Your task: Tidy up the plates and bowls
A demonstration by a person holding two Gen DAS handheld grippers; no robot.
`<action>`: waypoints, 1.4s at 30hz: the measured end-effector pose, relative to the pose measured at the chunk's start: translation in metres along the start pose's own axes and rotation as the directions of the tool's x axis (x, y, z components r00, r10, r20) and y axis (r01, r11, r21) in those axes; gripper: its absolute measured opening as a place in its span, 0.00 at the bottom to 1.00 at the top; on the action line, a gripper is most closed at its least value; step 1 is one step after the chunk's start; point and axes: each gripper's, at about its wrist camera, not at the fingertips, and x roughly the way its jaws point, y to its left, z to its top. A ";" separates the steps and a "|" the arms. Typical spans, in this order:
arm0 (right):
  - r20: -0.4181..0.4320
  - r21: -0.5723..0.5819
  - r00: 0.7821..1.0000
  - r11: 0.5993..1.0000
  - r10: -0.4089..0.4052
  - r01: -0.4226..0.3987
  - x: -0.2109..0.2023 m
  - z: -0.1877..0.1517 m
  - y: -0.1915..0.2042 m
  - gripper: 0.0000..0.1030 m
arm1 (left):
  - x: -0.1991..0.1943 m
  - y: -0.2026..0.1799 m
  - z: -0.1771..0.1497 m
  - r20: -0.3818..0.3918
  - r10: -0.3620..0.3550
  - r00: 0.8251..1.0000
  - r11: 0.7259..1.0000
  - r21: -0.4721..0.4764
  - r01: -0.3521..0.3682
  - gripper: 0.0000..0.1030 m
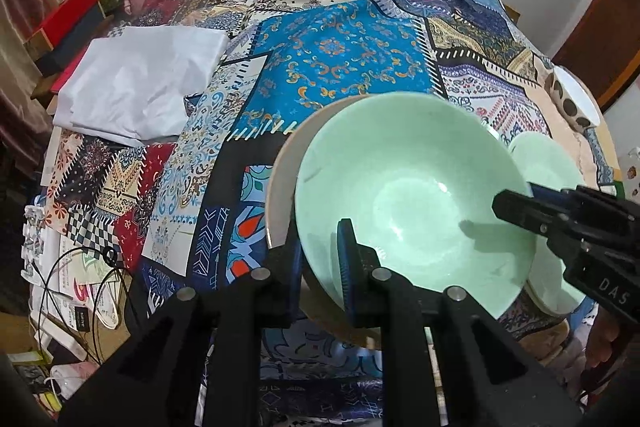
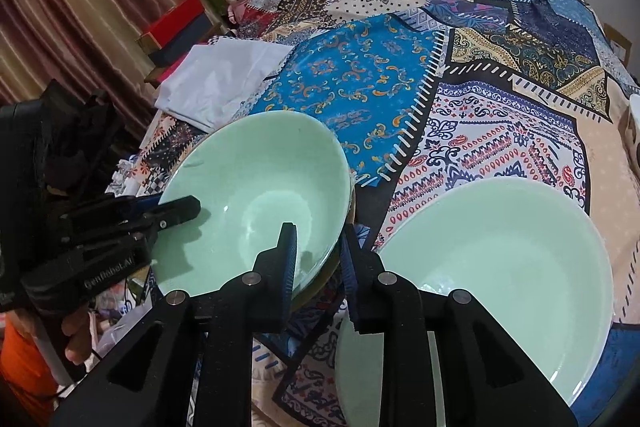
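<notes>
A bowl sat nested in a plate at the table's near edge. A second bowl lay just beside it at three o'clock. A folded cloth lay at ten o'clock, and a spotted dish at two o'clock, well apart.

Two upright mint-green bowls side by side, left one nested in a beige bowl.

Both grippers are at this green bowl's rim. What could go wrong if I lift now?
1. The left gripper and right gripper hold only thin rim of the green bowl; it may slip or tilt.
2. It sits nested in a beige dish, which might drag along.
3. The second green bowl sits close by; a swing could hit it.
</notes>
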 end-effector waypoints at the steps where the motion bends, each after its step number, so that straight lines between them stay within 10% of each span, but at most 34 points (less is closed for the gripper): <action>1: 0.003 0.000 1.000 1.000 -0.001 0.001 -0.002 0.000 -0.001 0.21 | -0.002 0.001 0.001 0.002 0.000 1.000 1.000 -0.006 0.000 0.17; 16: 0.144 0.034 0.985 0.996 -0.092 0.088 -0.072 -0.011 -0.046 0.41 | -0.050 -0.022 0.025 0.127 0.091 0.988 0.995 0.039 -0.097 0.54; 26: 0.290 0.145 0.918 0.961 -0.269 0.236 -0.155 -0.014 -0.116 0.55 | -0.089 -0.096 0.057 0.254 0.005 0.967 0.993 0.113 -0.035 0.87; 34: 0.318 0.263 0.857 0.906 -0.405 0.331 -0.194 -0.017 -0.182 0.67 | -0.080 -0.174 0.088 0.250 -0.120 0.961 0.976 0.207 0.068 0.92; 42: 0.271 0.369 0.856 0.869 -0.440 0.330 -0.189 -0.016 -0.257 0.67 | -0.054 -0.240 0.112 0.235 -0.196 0.952 0.951 0.282 0.127 0.93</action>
